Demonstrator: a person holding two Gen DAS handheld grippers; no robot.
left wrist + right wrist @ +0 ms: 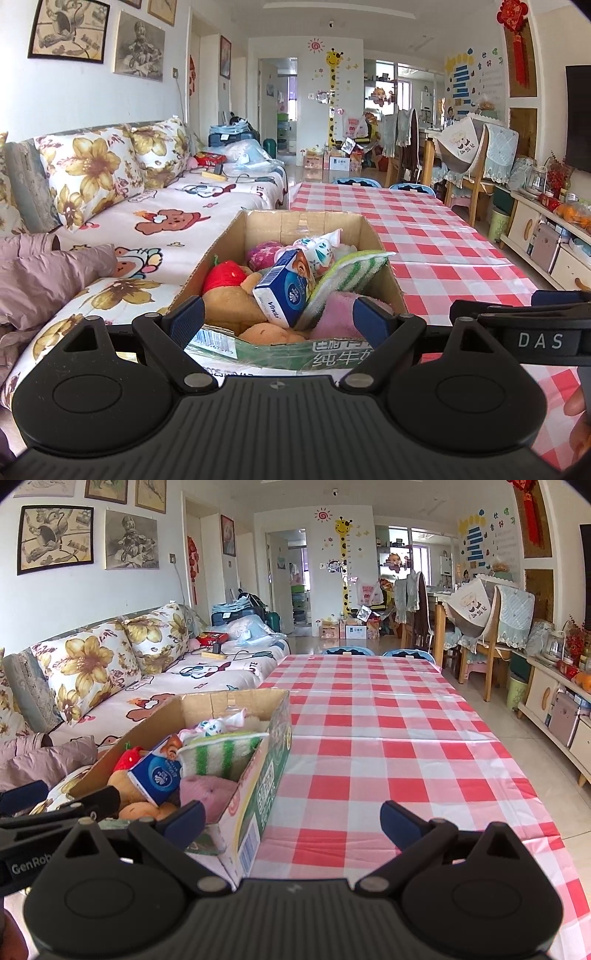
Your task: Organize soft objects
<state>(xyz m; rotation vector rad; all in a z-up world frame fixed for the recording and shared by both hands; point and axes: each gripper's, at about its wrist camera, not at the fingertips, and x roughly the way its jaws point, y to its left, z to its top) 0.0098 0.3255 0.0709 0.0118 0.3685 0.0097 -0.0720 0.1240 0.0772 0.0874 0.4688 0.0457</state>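
Note:
An open cardboard box (258, 225) (273, 746) stands at the left edge of the checked table. It holds a blue tissue pack (282, 291) (157, 775), a green-striped sponge cloth (347, 271) (221, 755), a red plush (223, 275) (127, 758), a pink plush (334, 314) (207, 790), tan plush toys (231, 304) and a patterned white toy (317, 247) (214, 725). My left gripper (277, 314) hangs open just in front of the box, nothing between its fingers. My right gripper (291, 821) is open over the table, right of the box.
The red-and-white checked table (388, 738) stretches ahead and to the right. A sofa (155, 221) with floral cushions runs along the left. Chairs (480, 627) and a low cabinet (554, 716) stand at the far right. The right gripper's body (517, 328) shows in the left wrist view.

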